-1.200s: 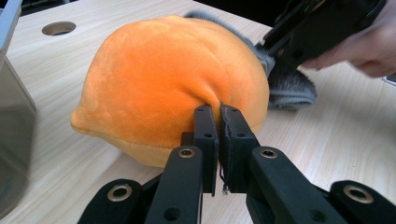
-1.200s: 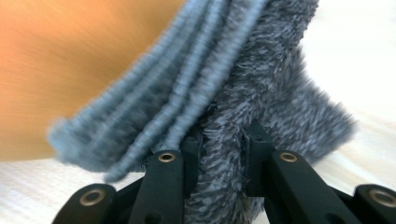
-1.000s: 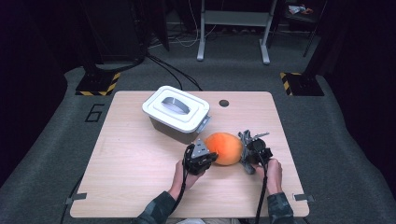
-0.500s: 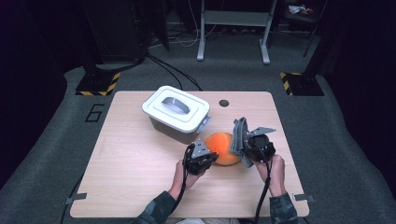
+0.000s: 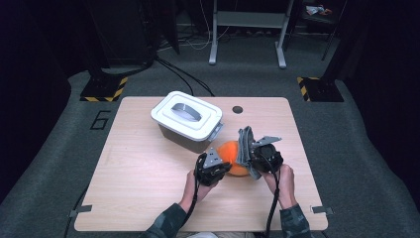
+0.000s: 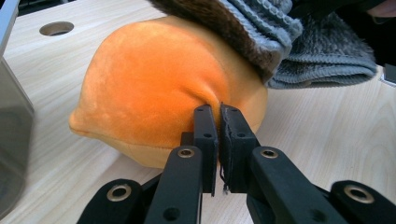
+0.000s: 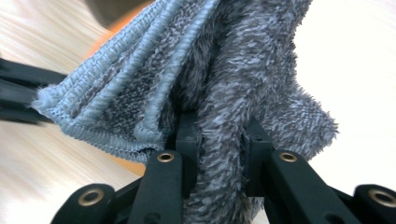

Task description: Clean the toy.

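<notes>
A: Starting at the left, what stands on the pale wooden counter (image 5: 138,168)?

B: A grey plastic box with a white clip-on lid (image 5: 187,120), towards the far side.

A: And the left tool (image 5: 221,166)?

B: Its jaws are pressed together, pinching a fold of the round orange plush cushion (image 6: 154,88), which lies on the counter just in front of the box.

A: The right tool (image 5: 246,151)?

B: Clamped on a fluffy grey towelling cloth (image 7: 224,79), held up against the cushion's right side and draping over it.

wooden table (image 5: 148,188) with white-lidded bin (image 5: 187,121) and orange plush (image 6: 154,88)
</notes>
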A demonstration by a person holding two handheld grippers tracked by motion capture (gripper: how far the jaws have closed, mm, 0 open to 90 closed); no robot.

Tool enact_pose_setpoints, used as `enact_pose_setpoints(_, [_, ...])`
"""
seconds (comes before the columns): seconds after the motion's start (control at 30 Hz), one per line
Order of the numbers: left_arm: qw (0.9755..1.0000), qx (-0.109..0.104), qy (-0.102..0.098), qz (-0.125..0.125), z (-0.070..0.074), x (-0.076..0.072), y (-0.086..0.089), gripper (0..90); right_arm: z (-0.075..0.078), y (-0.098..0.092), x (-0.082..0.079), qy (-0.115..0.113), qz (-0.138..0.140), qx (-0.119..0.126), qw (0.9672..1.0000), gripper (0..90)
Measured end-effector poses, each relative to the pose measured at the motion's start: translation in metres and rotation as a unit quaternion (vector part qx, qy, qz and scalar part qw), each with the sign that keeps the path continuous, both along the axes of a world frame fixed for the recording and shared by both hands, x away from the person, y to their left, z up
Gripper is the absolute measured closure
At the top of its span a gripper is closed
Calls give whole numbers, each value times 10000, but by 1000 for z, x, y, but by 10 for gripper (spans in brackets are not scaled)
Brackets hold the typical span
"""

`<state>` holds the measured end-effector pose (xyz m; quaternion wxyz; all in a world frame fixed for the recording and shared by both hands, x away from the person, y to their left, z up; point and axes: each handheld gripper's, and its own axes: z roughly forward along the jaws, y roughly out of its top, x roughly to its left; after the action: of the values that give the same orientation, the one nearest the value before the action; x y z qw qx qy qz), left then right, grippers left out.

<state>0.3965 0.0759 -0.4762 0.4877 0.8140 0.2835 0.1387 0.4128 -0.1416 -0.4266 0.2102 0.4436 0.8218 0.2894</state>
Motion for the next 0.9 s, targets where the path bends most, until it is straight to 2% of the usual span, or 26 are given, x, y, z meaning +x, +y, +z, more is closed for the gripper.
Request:
enact_pose_setpoints(0.1, [10000, -30, 30, 14, 0, 0, 1, 858, -8, -12, 3, 100, -240, -101, 9996, 734])
enact_pose_setpoints(0.3, [10000, -38, 38, 26, 0, 0, -1, 857, -34, -34, 14, 408, -555, -36, 9976, 732])
enact_pose_setpoints(0.4, [10000, -22, 11, 37, -1, 1, 0, 857, -52, -40, 21, 746, -718, -70, 9946, 731])
enact_pose_setpoints(0.43, [10000, -7, 18, 26, -1, 1, 1, 857, -59, -42, 24, 787, -682, -112, 9945, 731])
enact_pose_setpoints(0.5, [10000, -20, 74, 14, -1, 1, 1, 856, -68, -42, 27, 940, -668, 3, 9933, 729])
enact_pose_setpoints(0.53, [10000, -22, 82, 20, -1, 2, 1, 856, -68, -43, 27, 930, -656, 81, 9935, 729])
enact_pose_setpoints(0.6, [10000, -33, 85, 17, -1, 2, 1, 853, -63, -46, 26, 971, -672, 115, 9929, 730])
enact_pose_setpoints(0.7, [9999, -46, 107, -24, -1, 2, 0, 850, -48, -52, 20, 706, -744, 99, 9947, 730])
enact_pose_setpoints(0.8, [9999, -64, 81, -20, -2, 2, 0, 850, -26, -52, 8, 329, -720, 176, 9967, 730])
enact_pose_setpoints(0.83, [10000, -79, 59, 6, -2, 2, 0, 850, -19, -49, 4, 221, -644, 247, 9974, 730])
enact_pose_setpoints(0.9, [9999, -101, 74, 29, -1, 3, 0, 848, -9, -39, -2, 63, -288, 447, 9986, 730])
